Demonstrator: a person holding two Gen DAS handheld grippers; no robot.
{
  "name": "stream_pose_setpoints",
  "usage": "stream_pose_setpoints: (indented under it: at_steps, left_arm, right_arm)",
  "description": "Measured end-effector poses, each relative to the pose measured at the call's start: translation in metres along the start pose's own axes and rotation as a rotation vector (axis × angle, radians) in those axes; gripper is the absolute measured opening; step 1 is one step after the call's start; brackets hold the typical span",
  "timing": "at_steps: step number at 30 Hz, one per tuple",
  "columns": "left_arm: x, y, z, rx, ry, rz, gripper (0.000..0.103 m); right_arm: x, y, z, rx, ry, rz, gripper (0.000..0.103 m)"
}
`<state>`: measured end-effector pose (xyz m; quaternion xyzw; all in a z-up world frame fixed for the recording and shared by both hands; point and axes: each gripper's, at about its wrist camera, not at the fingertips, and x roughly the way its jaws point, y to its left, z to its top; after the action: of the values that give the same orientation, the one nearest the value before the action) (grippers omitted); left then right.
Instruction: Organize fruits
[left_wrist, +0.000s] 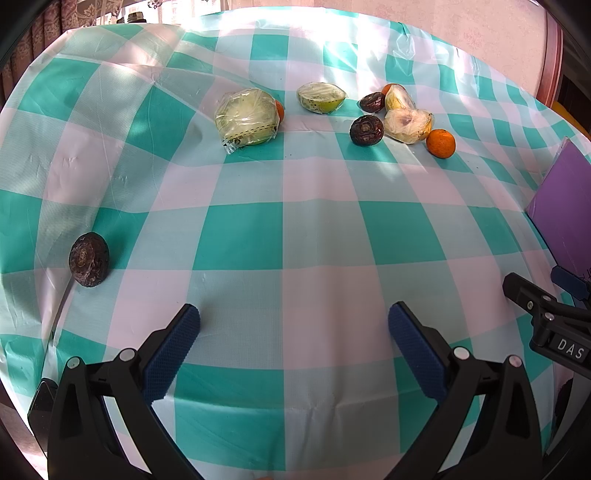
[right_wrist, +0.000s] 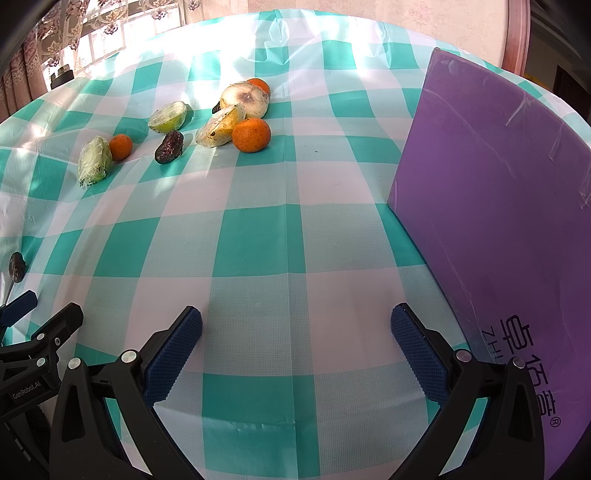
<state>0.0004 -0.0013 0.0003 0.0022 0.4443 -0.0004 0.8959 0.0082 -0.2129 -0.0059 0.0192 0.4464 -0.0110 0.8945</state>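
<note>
Blue ribbed fingers (left_wrist: 173, 347) of the left gripper (left_wrist: 293, 328) and right gripper (right_wrist: 295, 328) are spread wide, empty; scattered wrapped and loose fruits (right_wrist: 251, 134) are judged unsorted; purple flat board (right_wrist: 498, 192) is bare.

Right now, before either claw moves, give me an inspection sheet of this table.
Surface: checked cloth, teal and white, creased, sunlit at the far side.
Job's things: three oranges, four wrapped cut fruits, two dark fruits grouped at the far side; a third dark fruit sits alone near the left edge.
Clutter: purple box standing on the right, printed lettering on its face.
Grippers: left claw open, empty, low over the cloth; right claw open, empty, beside the box.
Cables: nothing seen.
Surroundings: curtains and bright window at the far left, pale wall behind.
</note>
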Motion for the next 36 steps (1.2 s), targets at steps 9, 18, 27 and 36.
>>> stream_pose_setpoints:
  at_steps: [9,18,27,36]
  left_arm:
    - [0.0,0.0,0.0,0.0,0.0,0.0,0.102]
    - [0.0,0.0,0.0,-0.007,0.0,0.003,0.102]
    - [-0.004,0.001,-0.003,-0.033,0.019,0.019,0.102]
    - [-0.015,0.053,-0.004,-0.232,0.025,0.134,0.101]
  right_arm:
    - [0.0,0.0,0.0,0.0,0.0,0.0,0.099]
    - [0.0,0.0,0.0,0.0,0.0,0.0,0.099]
    - [0.0,0.0,0.0,0.006,0.0,-0.004,0.099]
    - [-0.002,0.002,-0.004,0.034,-0.003,-0.031,0.099]
